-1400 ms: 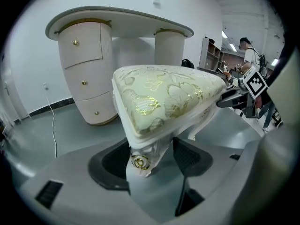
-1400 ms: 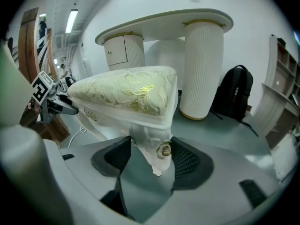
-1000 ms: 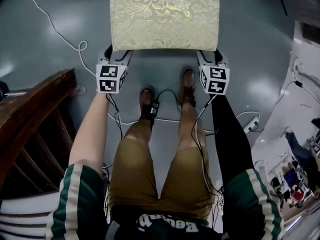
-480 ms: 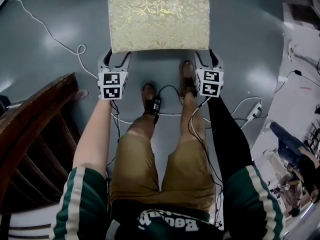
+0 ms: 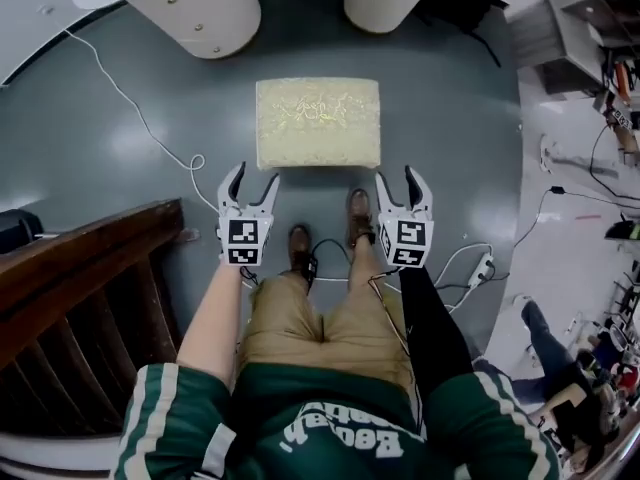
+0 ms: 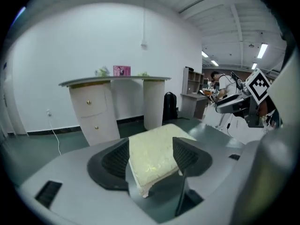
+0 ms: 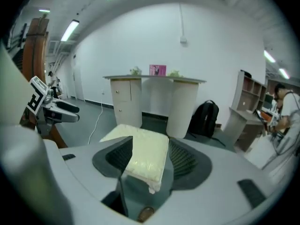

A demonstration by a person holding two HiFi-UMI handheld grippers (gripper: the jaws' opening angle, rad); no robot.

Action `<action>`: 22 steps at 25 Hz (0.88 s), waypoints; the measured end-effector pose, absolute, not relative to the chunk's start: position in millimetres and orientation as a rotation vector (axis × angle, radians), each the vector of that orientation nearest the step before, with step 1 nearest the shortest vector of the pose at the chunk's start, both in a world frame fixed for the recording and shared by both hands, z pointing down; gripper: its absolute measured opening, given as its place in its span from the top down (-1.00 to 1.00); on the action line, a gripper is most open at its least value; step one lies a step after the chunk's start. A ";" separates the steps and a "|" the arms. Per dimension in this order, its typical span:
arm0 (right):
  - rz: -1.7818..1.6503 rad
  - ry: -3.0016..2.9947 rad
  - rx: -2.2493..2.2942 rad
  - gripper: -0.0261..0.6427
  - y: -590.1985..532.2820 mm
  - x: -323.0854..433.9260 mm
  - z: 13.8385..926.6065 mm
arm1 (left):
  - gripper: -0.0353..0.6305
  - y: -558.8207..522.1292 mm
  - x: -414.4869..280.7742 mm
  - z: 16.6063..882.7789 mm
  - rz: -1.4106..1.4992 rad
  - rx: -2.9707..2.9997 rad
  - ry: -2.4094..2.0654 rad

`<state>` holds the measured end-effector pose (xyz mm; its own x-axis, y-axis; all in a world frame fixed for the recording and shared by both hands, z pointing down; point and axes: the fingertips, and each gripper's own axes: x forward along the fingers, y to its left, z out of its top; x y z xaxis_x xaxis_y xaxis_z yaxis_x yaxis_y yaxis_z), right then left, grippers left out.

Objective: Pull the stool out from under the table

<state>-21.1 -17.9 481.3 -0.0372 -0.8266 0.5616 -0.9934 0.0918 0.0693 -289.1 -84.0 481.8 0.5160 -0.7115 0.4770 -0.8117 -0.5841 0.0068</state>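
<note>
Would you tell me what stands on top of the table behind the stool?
A pink box stands on the table, with a small greenish clump on each side. The top is seen edge-on, so anything lying flat behind its rim is hidden.

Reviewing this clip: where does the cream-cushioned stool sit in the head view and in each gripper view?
Head view: the stool is at upper centre, seen from above.
Left gripper view: the stool is at lower centre, with a corner towards the camera.
Right gripper view: the stool is at lower centre, also corner-on.
Shared landmark: the drawer pedestal stands beyond the stool, at left centre in the left gripper view and the right gripper view.
</note>
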 end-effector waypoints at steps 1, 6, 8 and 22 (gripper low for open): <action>0.431 -1.940 1.793 0.15 -25.3 -25.0 453.0 | -0.03 -89.4 -285.1 454.5 0.603 2.559 -1.303; 0.229 -2.069 1.820 0.15 -50.3 -42.2 316.0 | -0.03 -103.4 -263.4 312.9 0.452 2.722 -1.353; 0.163 -2.117 1.847 0.14 -59.4 -44.2 265.7 | -0.03 -108.9 -254.9 264.1 0.407 2.770 -1.378; -0.192 -2.371 1.766 0.14 -118.2 -20.0 86.9 | -0.03 -140.9 -197.7 63.3 0.209 2.878 -1.625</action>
